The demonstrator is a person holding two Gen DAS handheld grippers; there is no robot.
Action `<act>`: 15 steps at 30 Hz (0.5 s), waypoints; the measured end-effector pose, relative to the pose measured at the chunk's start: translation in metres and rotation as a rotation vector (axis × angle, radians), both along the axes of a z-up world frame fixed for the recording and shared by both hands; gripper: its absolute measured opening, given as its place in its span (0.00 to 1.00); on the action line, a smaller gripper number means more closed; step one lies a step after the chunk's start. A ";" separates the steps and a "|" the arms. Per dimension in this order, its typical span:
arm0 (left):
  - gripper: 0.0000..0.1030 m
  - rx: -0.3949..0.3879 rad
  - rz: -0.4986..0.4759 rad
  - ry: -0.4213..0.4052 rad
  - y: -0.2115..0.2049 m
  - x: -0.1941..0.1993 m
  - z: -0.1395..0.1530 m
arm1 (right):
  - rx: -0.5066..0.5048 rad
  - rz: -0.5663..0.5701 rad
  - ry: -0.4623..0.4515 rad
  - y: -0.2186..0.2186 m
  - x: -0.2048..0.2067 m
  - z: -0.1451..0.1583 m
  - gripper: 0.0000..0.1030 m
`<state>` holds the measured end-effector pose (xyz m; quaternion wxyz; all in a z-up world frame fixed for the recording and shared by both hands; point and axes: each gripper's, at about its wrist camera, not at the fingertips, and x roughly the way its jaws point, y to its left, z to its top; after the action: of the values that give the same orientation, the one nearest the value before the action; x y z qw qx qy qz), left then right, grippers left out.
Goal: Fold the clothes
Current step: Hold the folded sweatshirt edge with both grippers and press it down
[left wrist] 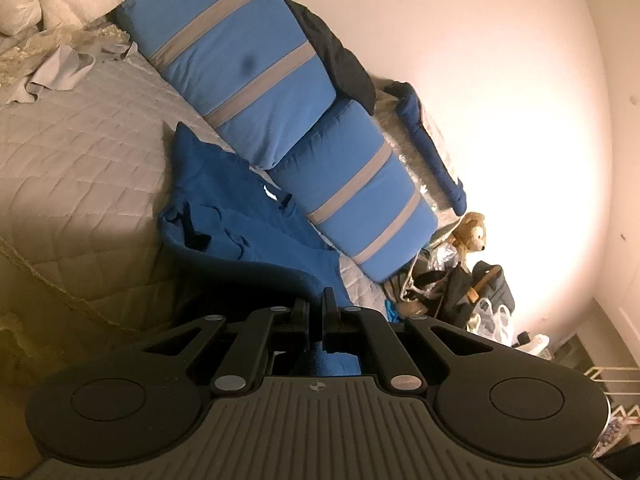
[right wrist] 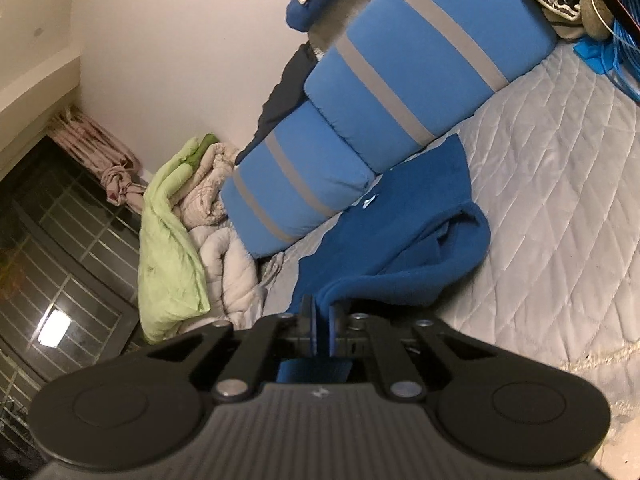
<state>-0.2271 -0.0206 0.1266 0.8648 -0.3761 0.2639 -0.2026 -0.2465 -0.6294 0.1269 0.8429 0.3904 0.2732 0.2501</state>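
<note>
Both grippers clamped on the dark blue sweatshirt (left wrist: 240, 216): left gripper (left wrist: 318, 312) pinches one edge, right gripper (right wrist: 322, 320) pinches another, fabric between the pads. Rest of the sweatshirt lies crumpled on the quilted grey bedspread (right wrist: 560, 184), touching two blue grey-striped pillows (left wrist: 240, 64).

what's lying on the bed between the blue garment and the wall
Two blue pillows with grey stripes lie end to end between the blue garment and the wall, with dark clothing wedged behind them. The right wrist view shows it best.
</note>
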 end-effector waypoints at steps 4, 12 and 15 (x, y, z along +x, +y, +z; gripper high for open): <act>0.05 -0.013 0.005 -0.015 -0.002 0.000 0.003 | 0.010 -0.045 -0.002 0.000 0.008 0.003 0.05; 0.05 -0.041 0.035 -0.053 0.001 -0.014 0.016 | 0.043 -0.100 -0.043 0.001 -0.011 0.019 0.05; 0.05 -0.062 0.051 -0.070 0.004 -0.019 0.022 | 0.081 -0.118 -0.051 0.000 -0.026 0.022 0.05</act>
<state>-0.2463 -0.0164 0.1489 0.8662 -0.4022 0.2172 -0.2018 -0.2726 -0.6290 0.1488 0.8463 0.4331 0.2178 0.2207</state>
